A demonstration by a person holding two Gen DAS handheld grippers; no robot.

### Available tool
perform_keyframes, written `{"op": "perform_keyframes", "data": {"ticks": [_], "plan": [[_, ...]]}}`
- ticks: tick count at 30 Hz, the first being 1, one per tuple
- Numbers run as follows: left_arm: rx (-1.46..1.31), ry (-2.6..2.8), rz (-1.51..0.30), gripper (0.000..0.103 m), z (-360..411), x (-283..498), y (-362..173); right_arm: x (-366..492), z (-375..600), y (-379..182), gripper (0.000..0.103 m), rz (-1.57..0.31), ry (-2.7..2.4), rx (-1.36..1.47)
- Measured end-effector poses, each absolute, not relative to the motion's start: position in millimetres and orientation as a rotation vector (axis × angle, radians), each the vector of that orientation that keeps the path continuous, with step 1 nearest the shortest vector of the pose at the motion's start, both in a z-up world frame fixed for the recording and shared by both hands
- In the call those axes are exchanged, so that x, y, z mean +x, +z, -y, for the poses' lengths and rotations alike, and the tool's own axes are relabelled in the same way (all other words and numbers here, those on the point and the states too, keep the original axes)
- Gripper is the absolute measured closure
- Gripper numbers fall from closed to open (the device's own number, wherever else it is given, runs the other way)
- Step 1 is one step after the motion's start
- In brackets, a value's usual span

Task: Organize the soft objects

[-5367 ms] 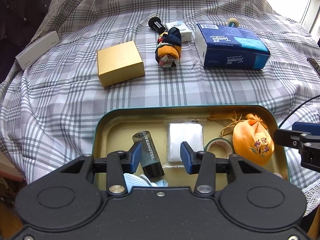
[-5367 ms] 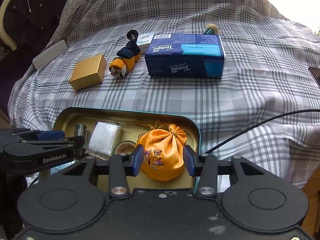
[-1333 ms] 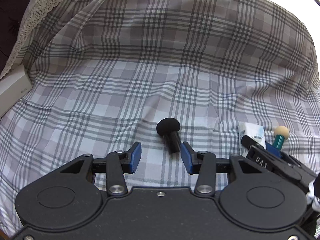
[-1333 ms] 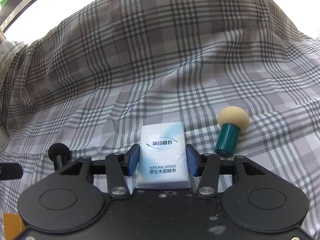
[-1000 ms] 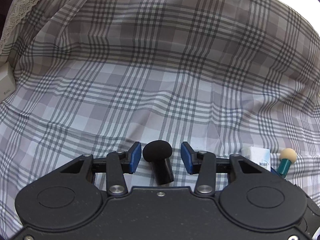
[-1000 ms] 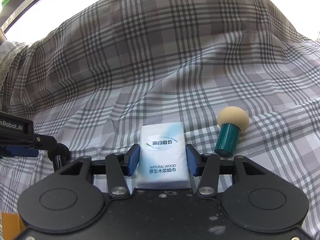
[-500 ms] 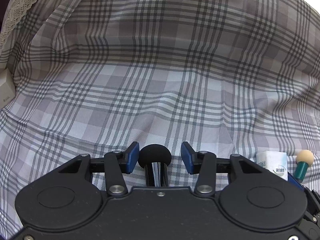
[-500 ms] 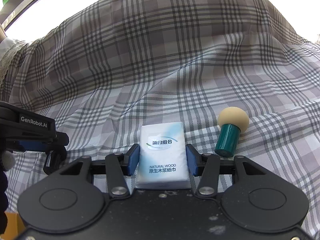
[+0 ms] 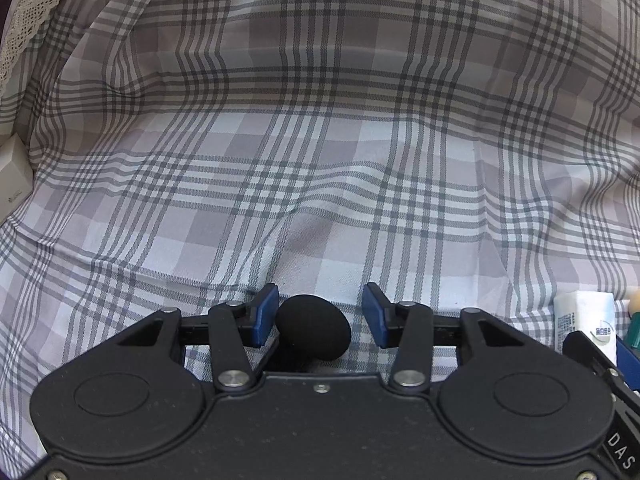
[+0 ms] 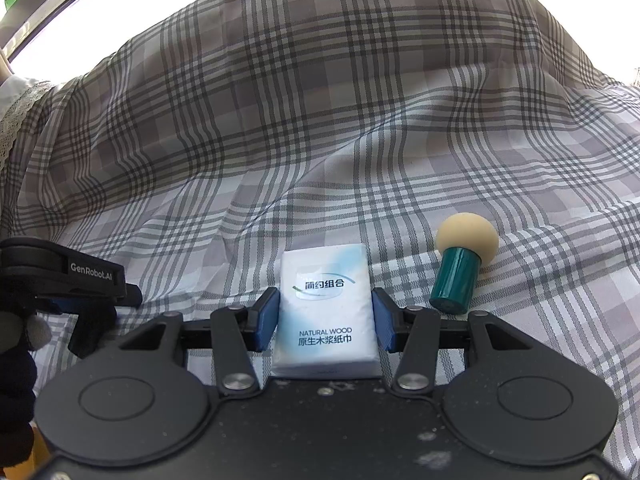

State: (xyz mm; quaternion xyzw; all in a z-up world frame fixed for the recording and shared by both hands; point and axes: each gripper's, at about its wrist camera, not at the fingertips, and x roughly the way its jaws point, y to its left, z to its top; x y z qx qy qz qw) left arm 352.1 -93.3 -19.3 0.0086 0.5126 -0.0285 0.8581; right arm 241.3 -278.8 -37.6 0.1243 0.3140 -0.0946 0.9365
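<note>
In the left wrist view my left gripper [image 9: 319, 312] is open around a black mushroom-shaped sponge puff [image 9: 313, 332]. The puff's head touches the left pad, with a gap to the right pad. In the right wrist view my right gripper [image 10: 325, 314] stands with its pads at both sides of a white tissue pack [image 10: 325, 310] printed "NATURAL WOOD", which lies on the plaid cloth [image 10: 320, 128]. The pack does not look squeezed. The tissue pack also shows at the right edge of the left wrist view [image 9: 586, 320].
A beige puff on a green handle [image 10: 462, 258] lies just right of the tissue pack. The left gripper's body [image 10: 76, 280] sits at the left of the right wrist view. A white box [image 9: 12, 180] lies at the cloth's left edge.
My left gripper has moved forward over the black puff, so the puff now sits between the pads against the left one. The right gripper and tissue pack have not moved.
</note>
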Motion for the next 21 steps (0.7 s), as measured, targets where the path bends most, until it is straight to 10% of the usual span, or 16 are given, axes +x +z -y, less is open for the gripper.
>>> {"op": "perform_keyframes", "data": {"ticks": [21], "plan": [[-0.04, -0.193, -1.061, 0.067, 84.1, 304.2, 25.2, 243.5, 282.5, -38.0, 0.055, -0.645, -0.184, 0.279]]}}
